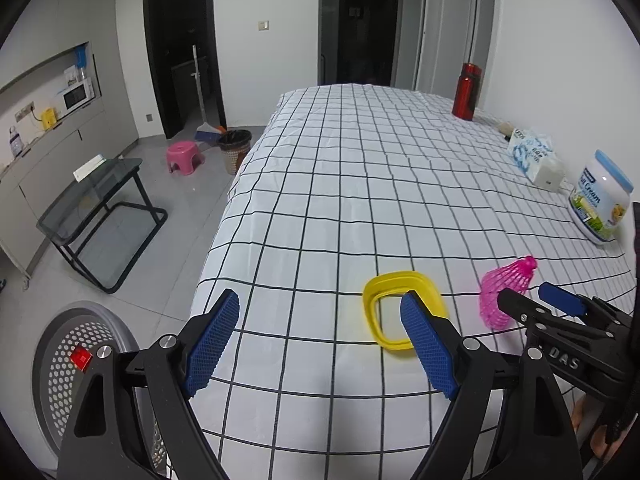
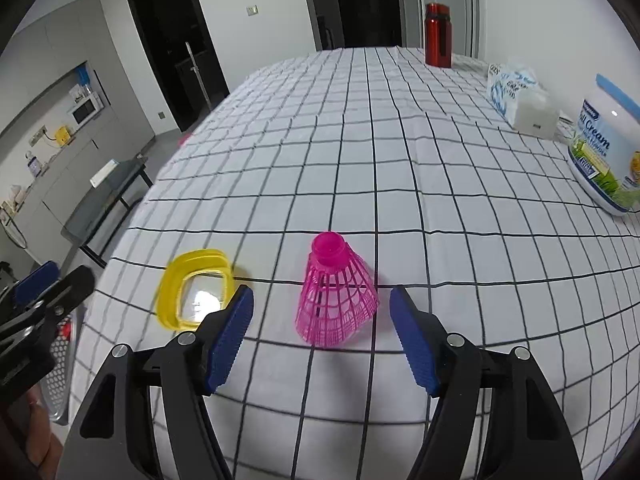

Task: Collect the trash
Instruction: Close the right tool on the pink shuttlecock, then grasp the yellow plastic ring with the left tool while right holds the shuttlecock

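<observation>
Checked tabletop (image 2: 400, 152) filling most of both views, perforated metal bin (image 1: 60, 360) down at lower left in the left view, one red scrap already inside. Pink shuttlecock (image 2: 336, 296) dead centre-bottom in the right view, just ahead of the right gripper (image 2: 322, 340), fingers spread wide and empty. Yellow ring (image 1: 400, 312) right by the left gripper (image 1: 320, 344), also gaping, nothing held. Looks like pre-grasp: next up, probably push forward around the shuttlecock skirt and squeeze gently, flimsy mesh.
</observation>
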`<state>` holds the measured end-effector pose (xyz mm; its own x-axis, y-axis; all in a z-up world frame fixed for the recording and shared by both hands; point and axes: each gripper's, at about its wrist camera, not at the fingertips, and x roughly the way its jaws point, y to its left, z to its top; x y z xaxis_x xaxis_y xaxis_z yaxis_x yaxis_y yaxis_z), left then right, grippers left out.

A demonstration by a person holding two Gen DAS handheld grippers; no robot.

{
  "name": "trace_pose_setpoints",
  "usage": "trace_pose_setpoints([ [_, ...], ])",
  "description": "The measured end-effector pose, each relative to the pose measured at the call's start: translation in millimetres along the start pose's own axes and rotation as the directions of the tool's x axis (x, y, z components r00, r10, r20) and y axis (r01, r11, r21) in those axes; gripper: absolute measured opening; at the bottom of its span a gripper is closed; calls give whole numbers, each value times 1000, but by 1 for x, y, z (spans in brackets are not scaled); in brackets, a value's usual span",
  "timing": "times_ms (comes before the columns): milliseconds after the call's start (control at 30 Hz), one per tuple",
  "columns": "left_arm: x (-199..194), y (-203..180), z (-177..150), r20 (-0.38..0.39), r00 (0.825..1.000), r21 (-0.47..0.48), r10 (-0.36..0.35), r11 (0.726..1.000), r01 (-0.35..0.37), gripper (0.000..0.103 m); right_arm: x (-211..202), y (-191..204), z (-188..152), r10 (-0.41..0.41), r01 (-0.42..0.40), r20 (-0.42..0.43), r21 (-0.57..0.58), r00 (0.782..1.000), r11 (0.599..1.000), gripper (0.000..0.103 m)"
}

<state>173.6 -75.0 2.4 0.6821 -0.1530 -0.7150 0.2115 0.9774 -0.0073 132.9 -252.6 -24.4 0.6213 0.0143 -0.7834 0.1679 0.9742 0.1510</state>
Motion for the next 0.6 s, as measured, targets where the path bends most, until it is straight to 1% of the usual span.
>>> trace_pose_setpoints([
  [200, 7, -4, -3, -16, 1000, 0, 3, 1000, -3, 81, 19, -1, 0, 2, -2, -11, 19, 1000, 1000, 67],
  [233, 9, -6, -4, -20, 1000, 2, 1, 1000, -1, 81, 20, -2, 0, 3, -2, -8, 22, 1000, 1000, 66],
  [267, 10, -7, -4, -24, 1000, 4, -1, 1000, 1, 81, 21, -3, 0, 5, -5, -6, 27, 1000, 1000, 59],
  [300, 11, -9, -5, -26, 1000, 6, -3, 1000, 4, 81, 22, -4, 0, 8, -8, -7, 28, 1000, 1000, 49],
  [367, 14, -14, -7, -32, 999, 12, -10, 1000, 11, 81, 23, -5, -1, 14, -14, -14, 29, 1000, 999, 42],
  [467, 18, -21, -8, -46, 999, 24, -19, 1000, 20, 81, 21, -9, -1, 33, -33, -5, 35, 999, 999, 37],
  [600, 28, -30, -10, -76, 997, 32, -33, 999, 36, 81, 9, -18, 0, 38, -39, 22, 52, 999, 998, 36],
])
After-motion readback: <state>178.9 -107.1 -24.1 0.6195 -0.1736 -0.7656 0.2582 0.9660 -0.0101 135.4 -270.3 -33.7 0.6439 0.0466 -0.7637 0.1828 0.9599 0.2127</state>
